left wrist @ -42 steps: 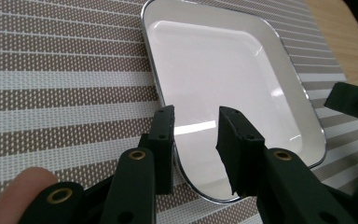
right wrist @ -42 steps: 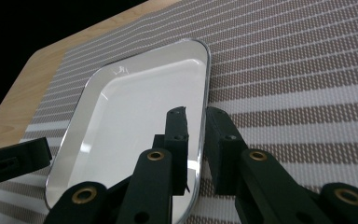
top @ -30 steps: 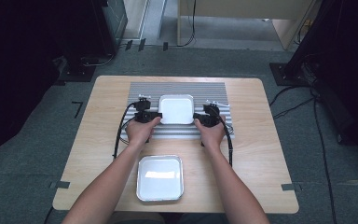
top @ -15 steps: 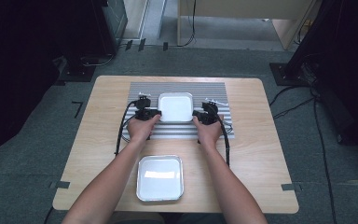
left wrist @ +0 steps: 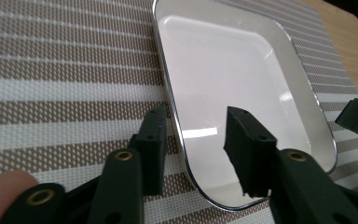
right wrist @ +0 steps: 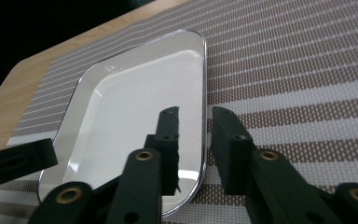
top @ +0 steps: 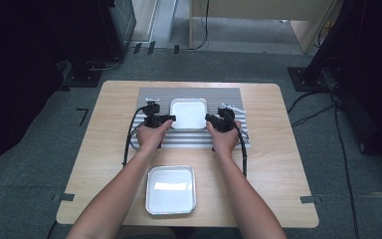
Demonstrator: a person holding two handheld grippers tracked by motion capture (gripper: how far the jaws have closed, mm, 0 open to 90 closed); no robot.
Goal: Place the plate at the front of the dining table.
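High view, glossy rounded-square metal tray (top: 188,113) on ribbed woven mat (top: 151,95), centre frame, left tool (top: 171,118) and right tool (top: 208,118) straddling its rims, jaws just parted, pads clear.

Pale wooden worktop (top: 278,164) on grey carpeted floor (top: 40,169), dark cabinet (top: 114,20) at far left, light wooden furniture (top: 258,12) beyond, black cables (top: 338,124) trailing at right.

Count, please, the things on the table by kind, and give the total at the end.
White square trays: 2, one on the mat and one near the table's front edge.
Striped mats: 1.
Tongs: 2, left tongs and right tongs, each straddling one rim of the far tray, jaws just opened.
Total: 5.
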